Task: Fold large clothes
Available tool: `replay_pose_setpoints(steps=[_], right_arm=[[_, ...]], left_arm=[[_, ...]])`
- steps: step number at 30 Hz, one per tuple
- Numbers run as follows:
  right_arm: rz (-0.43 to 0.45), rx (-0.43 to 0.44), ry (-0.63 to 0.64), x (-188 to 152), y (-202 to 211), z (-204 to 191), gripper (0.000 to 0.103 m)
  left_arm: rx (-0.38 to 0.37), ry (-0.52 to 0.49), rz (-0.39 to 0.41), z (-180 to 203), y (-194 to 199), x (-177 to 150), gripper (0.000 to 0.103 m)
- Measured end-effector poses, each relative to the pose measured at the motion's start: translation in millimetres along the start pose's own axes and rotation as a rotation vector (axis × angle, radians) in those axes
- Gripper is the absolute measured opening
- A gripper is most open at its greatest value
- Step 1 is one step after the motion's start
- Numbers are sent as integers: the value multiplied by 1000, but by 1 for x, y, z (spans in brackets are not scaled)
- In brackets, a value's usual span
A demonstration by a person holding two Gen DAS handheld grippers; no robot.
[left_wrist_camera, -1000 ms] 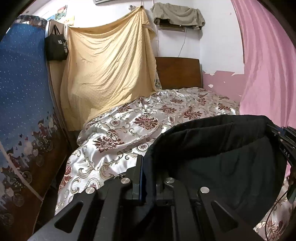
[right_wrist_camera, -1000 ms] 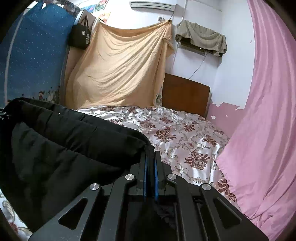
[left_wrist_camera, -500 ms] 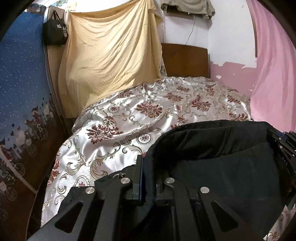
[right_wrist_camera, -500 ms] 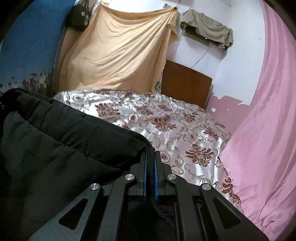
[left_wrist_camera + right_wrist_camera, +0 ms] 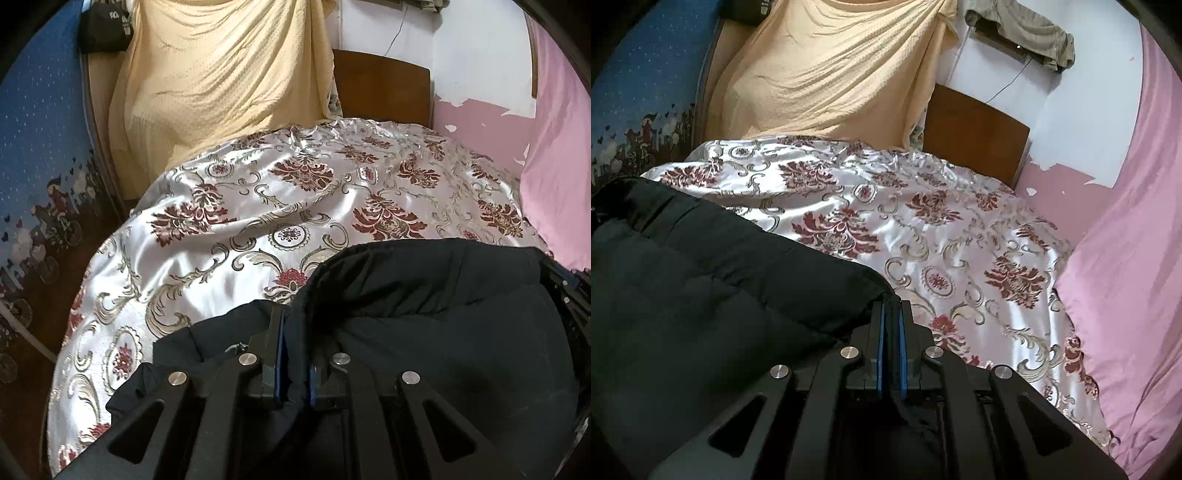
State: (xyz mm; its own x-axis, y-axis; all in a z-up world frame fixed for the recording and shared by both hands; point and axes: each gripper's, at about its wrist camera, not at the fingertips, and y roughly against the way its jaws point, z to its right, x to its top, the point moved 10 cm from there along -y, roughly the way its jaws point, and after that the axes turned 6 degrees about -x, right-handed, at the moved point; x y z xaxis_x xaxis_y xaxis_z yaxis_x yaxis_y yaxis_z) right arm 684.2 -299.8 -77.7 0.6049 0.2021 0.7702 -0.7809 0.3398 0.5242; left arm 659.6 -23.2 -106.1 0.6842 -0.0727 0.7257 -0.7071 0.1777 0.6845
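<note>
a large black padded garment (image 5: 424, 332) hangs between the two claws above the near end of the bed (image 5: 258, 229), its lower folds already lying on the floral satin bedspread (image 5: 960, 229) at the near left corner in the left wrist view. the upper edge forms a rounded rim that runs from one claw across to the other, so the cloth appears doubled over on itself; whether earlier folds lie underneath cannot be told, as the bulk of the garment is hidden below the claws. as a judgement, one fold is under way and not yet laid flat: setting the held edge down, smoothing it and any further folds are left. the left claw (image 5: 293, 354) pinches a thick bunch of the black cloth between its blue pads, and its jaws are opening slightly with the cloth between them. the right claw (image 5: 891, 347) is pressed together on a thin edge of the same garment, a dark strip showing between its blue pads. both claws point forward and downward toward the bedspread, side by side, the left holding one end of the rim and the right the other; the right claw's body shows at the right edge of the left wrist view. beyond the bed stand a wooden headboard (image 5: 975, 133), a hung yellow blanket (image 5: 221, 85), a blue patterned curtain (image 5: 40, 140) and a pink curtain (image 5: 1126, 240).
</note>
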Motion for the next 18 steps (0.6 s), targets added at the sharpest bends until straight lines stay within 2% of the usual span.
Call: replay_pose_setpoints(steps=[3,6,8,9,10,11,13,14,15,18], right_arm=[[4,13,-15,-1,-1,2,6],[17,59,-52,2,3,7,12],[27,73,-75,4,8,13,23],[45,86,-92,7,15,16,38],[62,94,-102,9,20,19,51],[90,99,-110,13,30,23,55],[123,106,-104,15,47,26,61],[137,113,-94,15,57,26,62],[149,123,-85,14,67,25,66],[174,155,-66,6,93,21,77]], left_arm=[[-28,28,-12,-2,1,1,13],[-73,82,-22,-5,5,3,17],[-92,116,-23,-7,10,4,23],[-104,129,-15,-7,14,5,25],[-110,137,2,-7,20,6,35],[-110,143,40,-8,30,9,57],[-100,150,121,-9,50,14,89],[-104,152,188,-8,66,17,91],[-119,151,217,-6,75,17,91],[-164,141,223,4,93,7,93]])
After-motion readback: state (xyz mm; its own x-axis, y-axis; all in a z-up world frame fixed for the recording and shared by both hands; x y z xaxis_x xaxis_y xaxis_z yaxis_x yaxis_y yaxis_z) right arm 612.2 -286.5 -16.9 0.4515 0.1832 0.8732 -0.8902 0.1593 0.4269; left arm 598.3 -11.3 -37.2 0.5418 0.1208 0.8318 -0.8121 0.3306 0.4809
